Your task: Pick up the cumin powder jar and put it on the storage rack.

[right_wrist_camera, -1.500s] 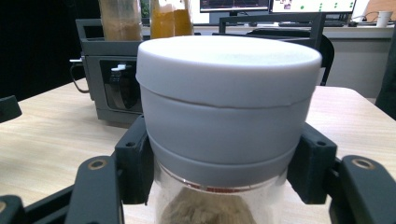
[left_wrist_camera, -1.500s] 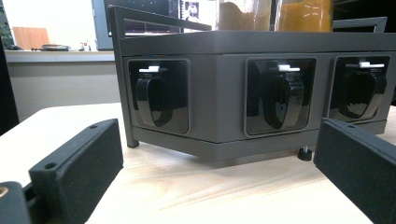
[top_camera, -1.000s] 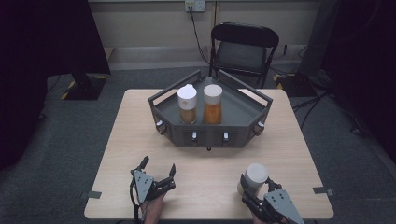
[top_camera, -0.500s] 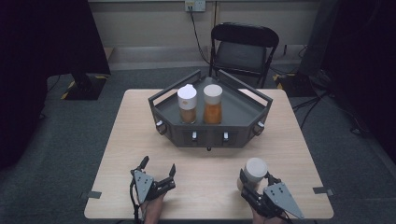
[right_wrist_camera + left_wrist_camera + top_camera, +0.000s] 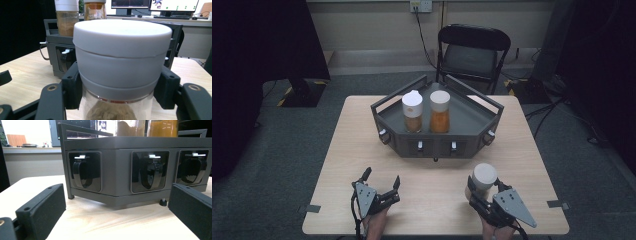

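Note:
A dark grey rack (image 5: pixel 472 122) (image 5: pixel 120 170) stands mid-table and holds two white-lidded spice jars, a brown one (image 5: pixel 412 111) (image 5: pixel 66 17) and an orange one (image 5: pixel 440 111) (image 5: pixel 94 9). My right gripper (image 5: pixel 477 194) (image 5: pixel 120 92) is shut on a third jar with a white lid (image 5: pixel 482 176) (image 5: pixel 122 57) at the front right, its pads clamped just below the lid. That jar holds brownish powder. Near the front left, my left gripper (image 5: pixel 381 180) (image 5: pixel 112 217) rests open on the wood, pointing at the rack's front with nothing between its jaws.
Black latches (image 5: pixel 86 171) sit along the rack's front face. A black folding chair (image 5: pixel 469 52) stands behind the table. The light wooden tabletop (image 5: pixel 362 140) has free room to the left and right of the rack.
The right gripper with the white-lidded jar has shifted slightly left and forward. The left gripper has stayed still.

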Motion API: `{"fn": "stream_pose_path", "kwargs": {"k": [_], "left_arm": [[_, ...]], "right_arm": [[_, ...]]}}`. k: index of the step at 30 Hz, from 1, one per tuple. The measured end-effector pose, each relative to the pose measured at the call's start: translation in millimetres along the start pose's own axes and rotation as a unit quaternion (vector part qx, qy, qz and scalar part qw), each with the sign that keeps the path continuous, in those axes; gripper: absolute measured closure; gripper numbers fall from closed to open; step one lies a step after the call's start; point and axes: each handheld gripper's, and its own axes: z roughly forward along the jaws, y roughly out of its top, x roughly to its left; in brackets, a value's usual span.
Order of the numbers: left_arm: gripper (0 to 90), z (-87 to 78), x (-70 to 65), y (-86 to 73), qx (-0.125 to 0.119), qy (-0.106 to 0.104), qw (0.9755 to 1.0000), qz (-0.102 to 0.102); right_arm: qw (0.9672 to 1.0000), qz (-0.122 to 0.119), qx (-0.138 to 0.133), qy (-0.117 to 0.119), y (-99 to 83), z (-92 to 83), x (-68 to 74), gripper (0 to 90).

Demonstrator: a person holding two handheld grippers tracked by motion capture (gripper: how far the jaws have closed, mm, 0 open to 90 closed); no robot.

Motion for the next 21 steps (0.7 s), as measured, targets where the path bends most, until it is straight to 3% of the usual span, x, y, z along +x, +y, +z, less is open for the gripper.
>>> {"fn": "stream_pose_path", "kwargs": {"k": [21], "left_arm": [[1.0, 0.0, 0.0, 0.0, 0.000, 0.000, 1.0000, 0.000]], "right_arm": [[0.9999, 0.000, -0.002, 0.015, 22.4, 23.1, -9.2, 35.2]]}}
